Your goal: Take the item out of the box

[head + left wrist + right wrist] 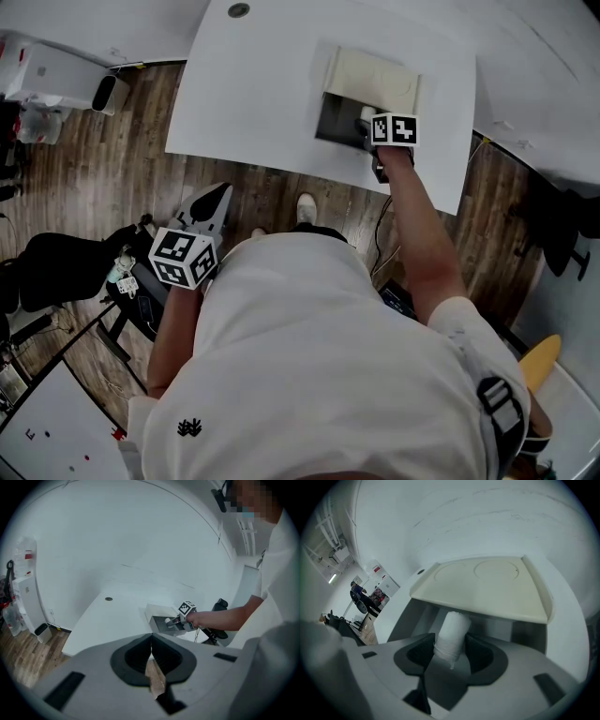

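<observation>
A smooth white table is set over a wood-plank floor, with an open box on it.
The right gripper is seen with its jaws set wide against both sides of a soft white cylindrical roll, which is kept inside the grey box, under a flat cream lid with rounded corners. The right arm is stretched straight forward, and a cube of black-and-white square markers is carried on the gripper. The left gripper is held back over the floor, its jaws pressed together.
</observation>
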Available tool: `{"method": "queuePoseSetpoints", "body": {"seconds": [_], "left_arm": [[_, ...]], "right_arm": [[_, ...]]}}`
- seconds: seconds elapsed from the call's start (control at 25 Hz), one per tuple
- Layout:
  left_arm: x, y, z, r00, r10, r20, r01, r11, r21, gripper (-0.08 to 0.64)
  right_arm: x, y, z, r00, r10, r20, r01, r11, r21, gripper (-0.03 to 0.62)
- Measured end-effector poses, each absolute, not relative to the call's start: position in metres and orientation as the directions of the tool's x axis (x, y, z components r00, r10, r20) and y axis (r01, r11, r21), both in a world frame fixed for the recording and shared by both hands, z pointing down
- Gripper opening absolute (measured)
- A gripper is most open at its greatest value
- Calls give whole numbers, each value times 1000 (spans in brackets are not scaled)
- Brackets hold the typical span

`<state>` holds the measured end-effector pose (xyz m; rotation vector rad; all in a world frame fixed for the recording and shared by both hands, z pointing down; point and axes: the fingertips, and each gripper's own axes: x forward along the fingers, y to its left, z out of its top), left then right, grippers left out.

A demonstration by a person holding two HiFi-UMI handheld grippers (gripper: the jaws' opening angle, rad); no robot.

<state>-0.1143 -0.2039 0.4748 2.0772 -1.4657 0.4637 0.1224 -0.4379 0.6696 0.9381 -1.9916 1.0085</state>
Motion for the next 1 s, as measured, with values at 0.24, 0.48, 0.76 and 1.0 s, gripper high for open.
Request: {"method": "queuePoseSetpoints", "body": {"seconds": [0.24, 0.48, 0.76, 1.0], "left_arm": [[-116, -192, 474, 351, -759, 549, -935, -255, 247, 8], [-116, -180, 475, 379, -756, 534, -925, -283, 255, 8], [-121, -161, 472, 417, -747, 518, -909, -329, 256, 8], [-125, -142, 467, 460, -733, 502, -888, -378, 262, 8]], "right_arm": [[120, -430, 654, -516, -283, 808, -821, 431, -373, 207], [116, -413, 633, -534, -313, 786, -813, 446, -374, 206], [101, -383, 594, -575, -387, 721, -795, 474, -380, 204], [97, -349, 565, -572, -446, 689, -800, 488, -349, 202]]}}
